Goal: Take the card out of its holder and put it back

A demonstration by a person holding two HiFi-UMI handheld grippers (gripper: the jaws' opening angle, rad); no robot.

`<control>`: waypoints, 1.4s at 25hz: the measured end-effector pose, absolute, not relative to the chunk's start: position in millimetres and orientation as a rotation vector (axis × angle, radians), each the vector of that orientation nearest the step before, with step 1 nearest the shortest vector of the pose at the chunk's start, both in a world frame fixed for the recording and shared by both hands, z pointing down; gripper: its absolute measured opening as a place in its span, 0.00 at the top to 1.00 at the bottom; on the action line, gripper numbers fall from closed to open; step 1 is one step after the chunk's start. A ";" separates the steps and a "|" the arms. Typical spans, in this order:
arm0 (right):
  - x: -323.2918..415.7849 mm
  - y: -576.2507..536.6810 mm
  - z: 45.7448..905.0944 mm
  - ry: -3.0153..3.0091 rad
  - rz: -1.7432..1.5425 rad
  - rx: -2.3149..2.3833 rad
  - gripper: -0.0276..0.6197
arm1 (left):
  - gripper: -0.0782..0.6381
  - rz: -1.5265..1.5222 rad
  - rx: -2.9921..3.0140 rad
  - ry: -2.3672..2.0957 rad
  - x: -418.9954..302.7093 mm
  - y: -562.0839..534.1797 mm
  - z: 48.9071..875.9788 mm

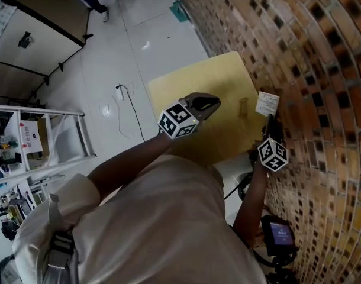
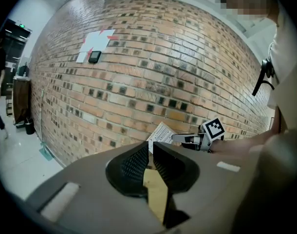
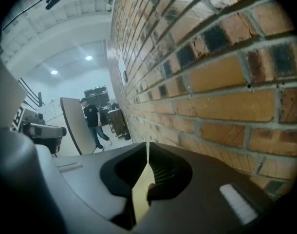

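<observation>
A white printed card (image 1: 267, 103) is held up beside the brick wall, over the right edge of the yellow table (image 1: 186, 90). My right gripper (image 1: 269, 119) is shut on its lower edge. In the right gripper view the card (image 3: 147, 154) shows edge-on as a thin pale line between the pads. A small clear holder (image 1: 244, 107) stands on the table just left of the card. My left gripper (image 1: 209, 104) hovers over the table's middle, shut with nothing in it. From the left gripper view (image 2: 149, 149) the card (image 2: 161, 131) and the right gripper (image 2: 177, 138) appear ahead.
The brick wall (image 1: 322, 70) runs close along the table's right side. A device with a lit screen (image 1: 280, 234) sits low at the right. A white rack (image 1: 44, 141) and a floor cable (image 1: 130, 108) lie to the left. A person (image 3: 93, 121) walks in the distance.
</observation>
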State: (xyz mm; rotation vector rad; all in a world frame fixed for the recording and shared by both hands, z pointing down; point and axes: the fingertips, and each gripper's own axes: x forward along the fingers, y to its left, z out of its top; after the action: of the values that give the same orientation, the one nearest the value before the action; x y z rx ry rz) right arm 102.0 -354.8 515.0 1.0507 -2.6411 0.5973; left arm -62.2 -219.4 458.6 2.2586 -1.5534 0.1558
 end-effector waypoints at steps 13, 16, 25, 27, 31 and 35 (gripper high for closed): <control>102.5 -305.2 427.9 -2.694 0.500 1.139 0.94 | 0.82 0.057 2.375 -1.564 -122.7 -228.9 410.9; 109.1 -295.5 422.0 -2.688 0.494 1.170 0.94 | 0.82 0.043 2.389 -1.552 -125.6 -234.5 411.5; 137.8 -278.6 416.6 -2.647 0.497 1.281 0.94 | 0.82 0.091 2.414 -1.516 -122.8 -244.8 428.2; 145.4 -277.5 417.2 -2.634 0.497 1.306 0.94 | 0.82 0.102 2.419 -1.501 -121.1 -246.7 432.4; 158.7 -275.4 421.8 -2.610 0.508 1.353 0.94 | 0.82 0.139 2.420 -1.469 -118.4 -249.9 445.6; 176.0 -275.3 429.7 -2.585 0.523 1.398 0.94 | 0.82 0.178 2.429 -1.431 -108.5 -256.5 456.7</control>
State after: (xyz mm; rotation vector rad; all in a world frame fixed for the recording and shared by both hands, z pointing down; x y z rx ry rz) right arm 176.0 -275.3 429.7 1.3984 -2.5851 0.5228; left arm -108.5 -256.5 456.7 2.4291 -1.4311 0.1782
